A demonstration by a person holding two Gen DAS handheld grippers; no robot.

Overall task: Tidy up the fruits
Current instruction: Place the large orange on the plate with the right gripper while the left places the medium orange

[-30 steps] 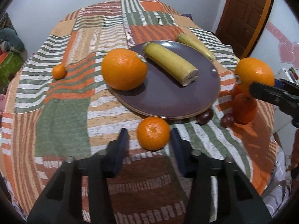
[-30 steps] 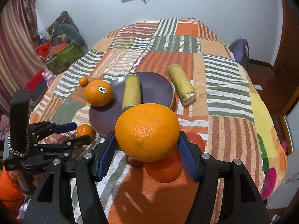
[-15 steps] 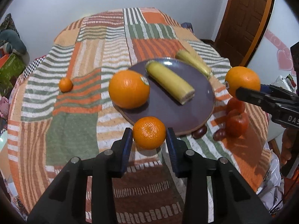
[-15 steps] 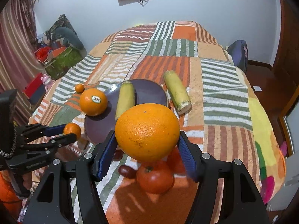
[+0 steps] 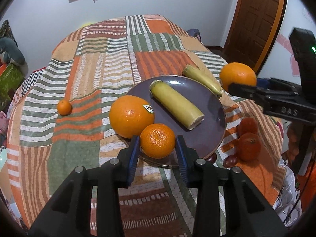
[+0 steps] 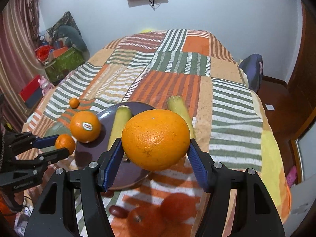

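My left gripper is shut on a small mandarin and holds it above the near rim of the purple plate. The plate holds a large stickered orange and a yellow-green stalk piece. My right gripper is shut on a big orange, held in the air over the plate's right edge; it also shows in the left wrist view. The left gripper with its mandarin shows in the right wrist view.
A second stalk piece lies beside the plate. Two red tomatoes and two dark dates lie right of the plate. A tiny mandarin sits far left on the striped patchwork bedspread. Bags and boxes stand beside the bed.
My left gripper has closed on the small mandarin, lifted it off the bedspread and carried it forward over the plate rim. My right gripper has risen with the big orange.
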